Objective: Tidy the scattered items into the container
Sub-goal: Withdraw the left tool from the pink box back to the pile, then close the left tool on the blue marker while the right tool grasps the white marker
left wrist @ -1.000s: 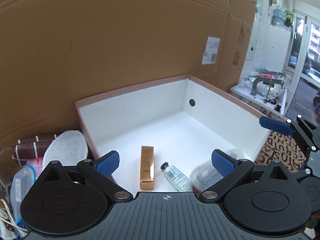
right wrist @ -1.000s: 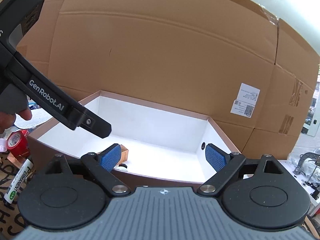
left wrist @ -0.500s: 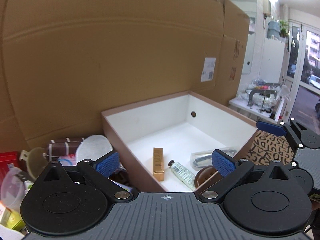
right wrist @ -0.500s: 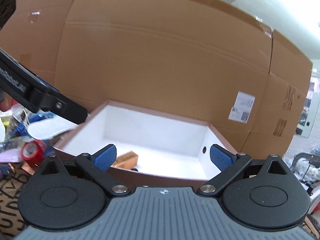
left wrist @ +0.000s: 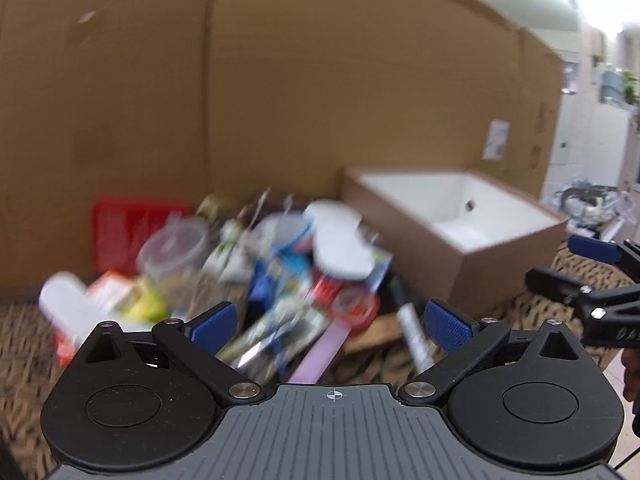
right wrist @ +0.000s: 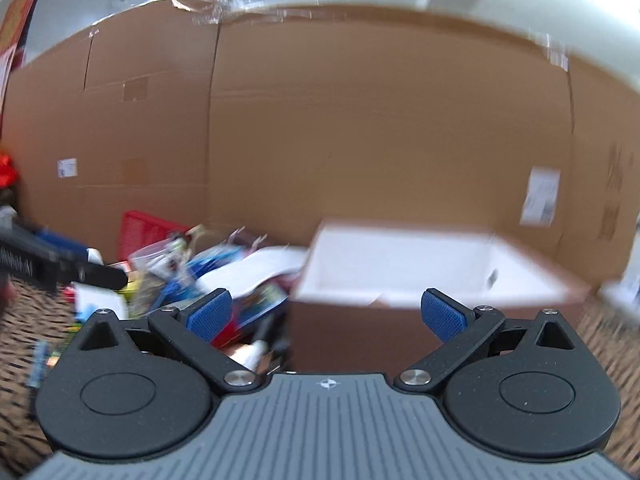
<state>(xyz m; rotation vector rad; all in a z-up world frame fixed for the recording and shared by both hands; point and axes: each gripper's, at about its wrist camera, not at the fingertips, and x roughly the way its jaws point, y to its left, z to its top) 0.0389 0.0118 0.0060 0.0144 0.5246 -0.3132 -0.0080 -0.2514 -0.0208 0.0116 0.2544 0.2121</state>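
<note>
The container is a brown box with a white inside (left wrist: 460,216), standing on the right in the left wrist view and right of centre (right wrist: 400,272) in the right wrist view. Left of it lies a blurred pile of scattered items (left wrist: 280,276): a clear tub (left wrist: 176,248), a white oval pad (left wrist: 340,244), a red tape roll (left wrist: 356,306), a marker (left wrist: 412,328). My left gripper (left wrist: 330,326) hangs open over the pile's near side, nothing between its pads. My right gripper (right wrist: 326,316) is open and empty before the box's near wall; it shows at the right edge (left wrist: 572,268).
A tall cardboard wall (left wrist: 280,100) closes off the back. A red basket (left wrist: 132,232) leans against it behind the pile. A patterned brown mat (left wrist: 24,340) covers the surface. One black finger (right wrist: 92,274) of the left tool reaches in from the left.
Both views have swung left, away from the box's inside and onto the pile. The box now sits to the right. The right jaws have spread a little wider.
</note>
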